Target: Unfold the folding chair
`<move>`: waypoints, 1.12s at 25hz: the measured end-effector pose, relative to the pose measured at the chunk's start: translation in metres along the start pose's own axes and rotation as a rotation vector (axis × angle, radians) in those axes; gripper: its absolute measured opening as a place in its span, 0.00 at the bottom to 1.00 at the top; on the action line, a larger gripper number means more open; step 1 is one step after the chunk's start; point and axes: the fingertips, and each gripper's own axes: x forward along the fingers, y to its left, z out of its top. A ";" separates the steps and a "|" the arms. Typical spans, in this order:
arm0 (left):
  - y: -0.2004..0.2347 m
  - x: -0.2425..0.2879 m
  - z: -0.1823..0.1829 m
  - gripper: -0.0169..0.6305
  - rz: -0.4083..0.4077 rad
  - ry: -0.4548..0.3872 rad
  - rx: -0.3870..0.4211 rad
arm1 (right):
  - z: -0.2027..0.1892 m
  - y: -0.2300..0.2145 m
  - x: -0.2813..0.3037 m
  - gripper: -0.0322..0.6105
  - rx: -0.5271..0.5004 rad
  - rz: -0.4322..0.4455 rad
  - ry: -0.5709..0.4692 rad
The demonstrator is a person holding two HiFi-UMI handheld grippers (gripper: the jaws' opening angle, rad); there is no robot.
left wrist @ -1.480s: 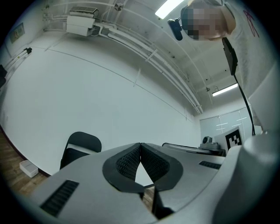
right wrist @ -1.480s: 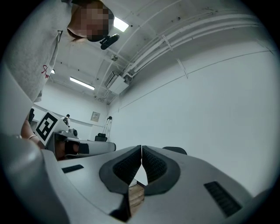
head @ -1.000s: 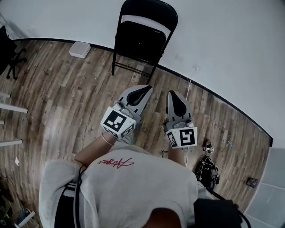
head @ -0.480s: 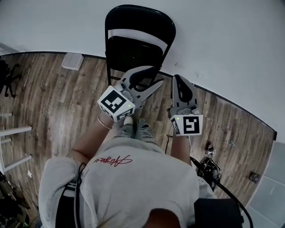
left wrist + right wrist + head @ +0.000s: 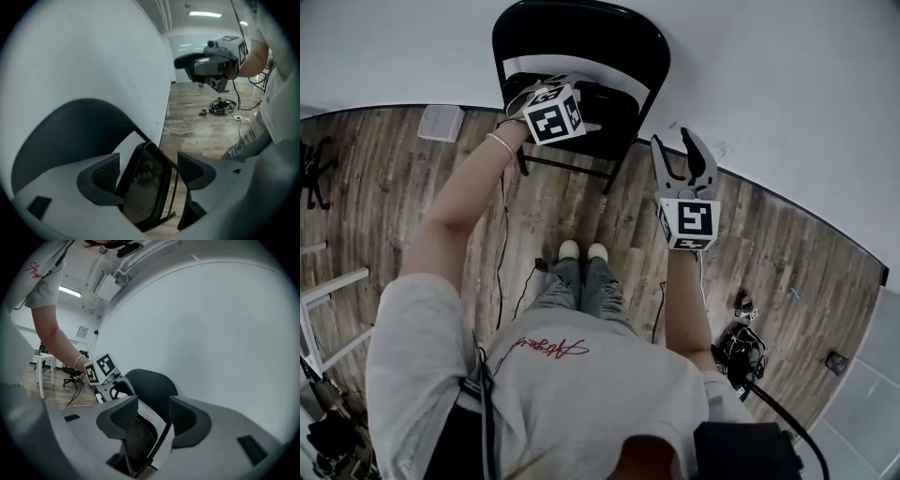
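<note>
Chair: the black folding chair (image 5: 619, 47) is stood folded against the white wall, on the wood floor (image 5: 412, 187).
Left hand-held gripper (image 5: 147, 168): its jaws are opening; the folded seat is framed between them, not pressed.
Right hand-held gripper (image 5: 675, 150): its jaws are opening and nothing is gripped; it is poised just beside the chair's right edge.
Writing: red script is seen on the shirt (image 5: 539, 349), not legible.
Head view only: pale shoes (image 5: 581, 251) are shown.

Wood floor (image 5: 375, 187) bears folding chair (image 5: 605, 47), cables (image 5: 739, 349), white box (image 5: 442, 123).
</note>
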 end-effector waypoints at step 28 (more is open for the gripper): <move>0.019 0.134 -0.128 0.49 -0.463 0.654 0.342 | -0.166 -0.051 0.230 0.15 0.212 0.210 0.253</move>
